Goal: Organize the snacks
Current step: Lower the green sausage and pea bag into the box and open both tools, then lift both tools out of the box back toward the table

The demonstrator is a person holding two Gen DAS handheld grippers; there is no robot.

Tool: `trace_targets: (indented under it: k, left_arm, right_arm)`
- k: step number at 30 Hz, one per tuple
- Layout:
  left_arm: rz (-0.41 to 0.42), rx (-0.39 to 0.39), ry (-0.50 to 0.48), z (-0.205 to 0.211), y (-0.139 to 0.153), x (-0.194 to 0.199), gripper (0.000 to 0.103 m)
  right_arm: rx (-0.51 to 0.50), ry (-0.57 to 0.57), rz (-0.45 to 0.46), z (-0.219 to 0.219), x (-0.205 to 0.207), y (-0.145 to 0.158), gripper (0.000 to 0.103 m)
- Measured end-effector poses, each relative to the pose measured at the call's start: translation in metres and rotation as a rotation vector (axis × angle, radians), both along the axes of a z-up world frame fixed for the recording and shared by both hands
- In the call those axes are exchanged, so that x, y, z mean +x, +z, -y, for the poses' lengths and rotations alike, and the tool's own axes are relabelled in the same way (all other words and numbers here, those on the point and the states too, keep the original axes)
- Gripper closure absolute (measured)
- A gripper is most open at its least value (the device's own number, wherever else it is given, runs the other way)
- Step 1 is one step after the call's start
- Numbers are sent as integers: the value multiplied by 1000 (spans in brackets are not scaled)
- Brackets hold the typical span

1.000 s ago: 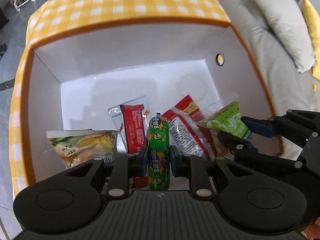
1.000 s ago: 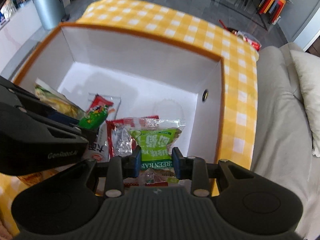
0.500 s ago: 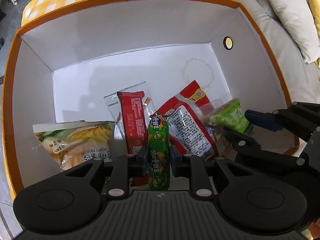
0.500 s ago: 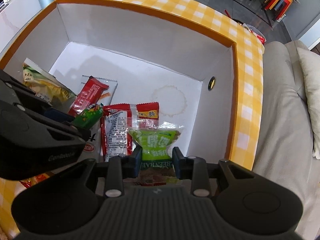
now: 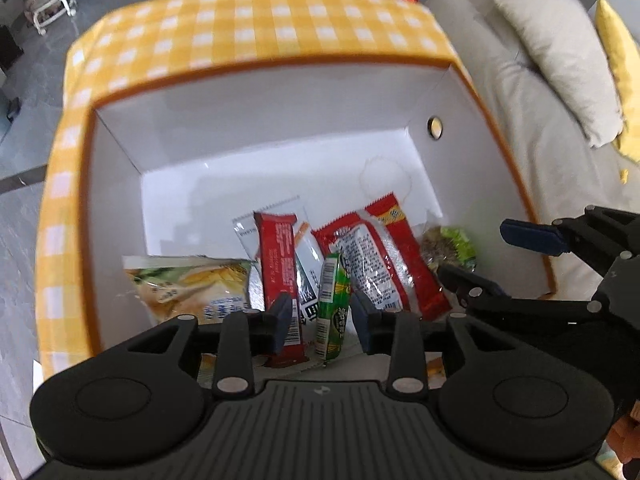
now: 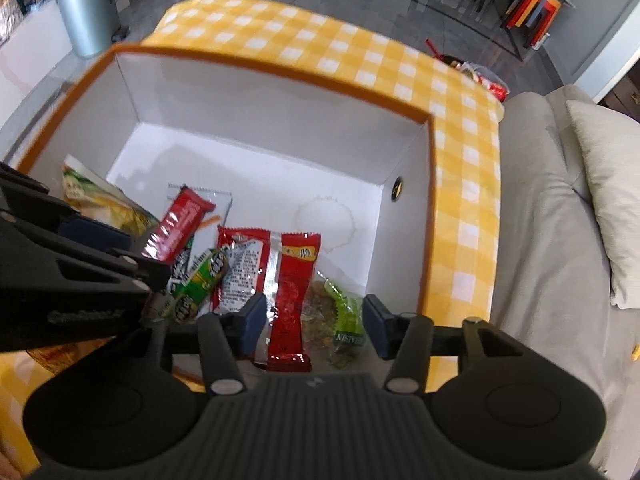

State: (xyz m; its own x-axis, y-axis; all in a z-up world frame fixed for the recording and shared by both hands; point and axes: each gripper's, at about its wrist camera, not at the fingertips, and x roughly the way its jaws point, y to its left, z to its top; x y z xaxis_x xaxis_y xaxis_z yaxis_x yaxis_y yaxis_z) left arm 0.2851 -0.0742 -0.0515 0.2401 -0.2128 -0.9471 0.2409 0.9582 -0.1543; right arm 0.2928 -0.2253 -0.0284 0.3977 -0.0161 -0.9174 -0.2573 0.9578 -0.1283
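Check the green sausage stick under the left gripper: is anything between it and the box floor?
Yes. The green sausage stick lies on other packets, a red bar and a white packet, not on the bare box floor. The left gripper is open, its jaws having just opened, pads clear of it.

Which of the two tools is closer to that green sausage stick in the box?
The left tool: the green sausage stick lies loose between its opened fingers. The right tool hangs further right, over the green raisin pack.
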Motion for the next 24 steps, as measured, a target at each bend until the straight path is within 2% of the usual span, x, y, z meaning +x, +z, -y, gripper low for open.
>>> trace_targets:
  k: [12, 18, 24]
  left_arm:
    - [267, -41, -20, -21, 78, -59, 61]
    - [365, -51, -20, -27, 87, -100, 59]
    - [425, -44, -16, -33, 74, -135, 58]
  right_arm:
    - [141, -61, 148, 0, -55, 56, 46]
    - [201, -85, 249, 1, -99, 68, 46]
    - [249, -117, 325, 12, -144, 55, 46]
